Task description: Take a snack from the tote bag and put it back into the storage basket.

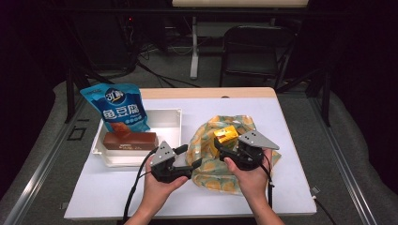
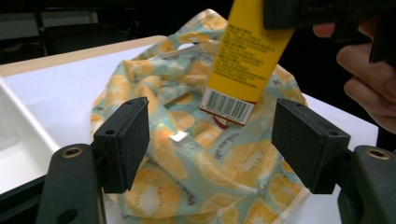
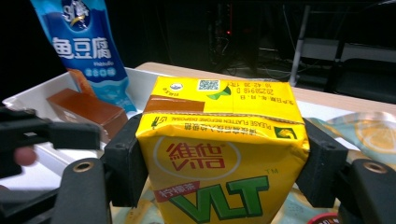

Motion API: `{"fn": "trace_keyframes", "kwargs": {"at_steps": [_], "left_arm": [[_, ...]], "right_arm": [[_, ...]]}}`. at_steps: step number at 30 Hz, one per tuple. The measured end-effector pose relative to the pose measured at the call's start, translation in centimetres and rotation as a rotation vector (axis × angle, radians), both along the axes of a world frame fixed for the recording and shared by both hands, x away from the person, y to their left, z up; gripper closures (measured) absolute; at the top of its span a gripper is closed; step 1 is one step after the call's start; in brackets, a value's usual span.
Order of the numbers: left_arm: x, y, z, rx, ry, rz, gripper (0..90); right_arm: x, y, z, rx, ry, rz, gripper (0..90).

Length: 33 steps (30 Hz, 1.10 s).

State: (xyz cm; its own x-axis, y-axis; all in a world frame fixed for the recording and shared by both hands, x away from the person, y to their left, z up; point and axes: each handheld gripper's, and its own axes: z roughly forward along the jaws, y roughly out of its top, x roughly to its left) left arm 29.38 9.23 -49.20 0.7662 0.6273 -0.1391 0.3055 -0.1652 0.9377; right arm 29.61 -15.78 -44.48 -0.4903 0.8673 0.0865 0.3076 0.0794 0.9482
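Note:
My right gripper (image 1: 226, 144) is shut on a yellow VLT drink carton (image 1: 226, 134), held just above a lemon-print bag (image 1: 211, 171) that lies crumpled mid-table. In the right gripper view the carton (image 3: 224, 149) sits squarely between both black pads. My left gripper (image 1: 188, 157) stands open at the bag's left edge. Its jaws are apart in the left gripper view, with the bag (image 2: 187, 154) lying beyond them untouched. There the carton (image 2: 245, 60) hangs barcode-end down from the right gripper (image 2: 327, 16).
A white tray (image 1: 164, 111) at the table's left holds a brown box (image 1: 130, 139) and a blue snack pouch (image 1: 119, 107) leaning upright. A black chair (image 1: 256, 51) and desk legs stand beyond the far edge of the white table (image 1: 117, 187).

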Motion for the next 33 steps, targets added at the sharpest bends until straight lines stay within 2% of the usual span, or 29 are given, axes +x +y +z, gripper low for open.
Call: {"fn": "trace_keyframes", "kwargs": {"at_steps": [1,3,4,6,9,12,15,16,18,27,30,31,33], "left_arm": [[0.0,-0.2,0.0,0.0,0.005,-0.019,27.9],[0.0,-0.6,-0.1,0.004,0.0,-0.013,27.7],[0.0,-0.7,-0.1,0.006,0.004,-0.035,27.5],[-0.2,-1.1,-0.2,0.019,-0.003,-0.044,27.4],[-0.3,-1.5,-0.3,0.03,-0.012,-0.035,27.0],[-0.3,-1.5,-0.3,0.027,0.001,-0.066,26.8],[-0.5,-1.7,-0.4,0.031,-0.003,-0.073,26.3],[-0.5,-1.8,-0.4,0.033,-0.006,-0.06,26.2],[-0.5,-1.8,-0.3,0.029,-0.004,-0.082,26.0],[-0.6,-1.9,-0.2,0.025,-0.016,-0.09,27.7],[-0.8,-2.0,-0.1,0.025,-0.024,-0.067,29.4],[-0.7,-1.9,0.0,0.023,-0.022,-0.086,29.9],[-0.8,-1.9,0.1,0.024,-0.026,-0.082,31.4]], "right_arm": [[-0.1,0.0,0.1,-0.001,-0.003,0.005,30.0],[-0.2,0.2,0.3,0.005,-0.005,0.011,30.0],[-0.3,0.3,0.3,0.004,-0.004,0.015,30.0],[-0.5,0.5,0.5,0.006,-0.001,0.026,30.0],[-0.9,0.9,0.7,-0.001,-0.004,0.05,30.0],[-1.3,1.4,0.9,0.001,-0.005,0.068,30.0],[-1.6,1.8,1.1,-0.002,-0.007,0.086,30.0],[-1.7,1.9,1.1,-0.003,-0.006,0.091,29.9],[-1.8,2.1,1.1,-0.003,-0.005,0.101,29.9],[-2.3,3.1,1.0,-0.002,0.0,0.141,30.0],[-2.5,3.3,1.0,-0.007,0.0,0.149,29.9],[-2.6,3.4,1.0,-0.008,0.003,0.154,29.9],[-2.7,3.6,0.9,-0.009,0.004,0.158,29.9]]}}
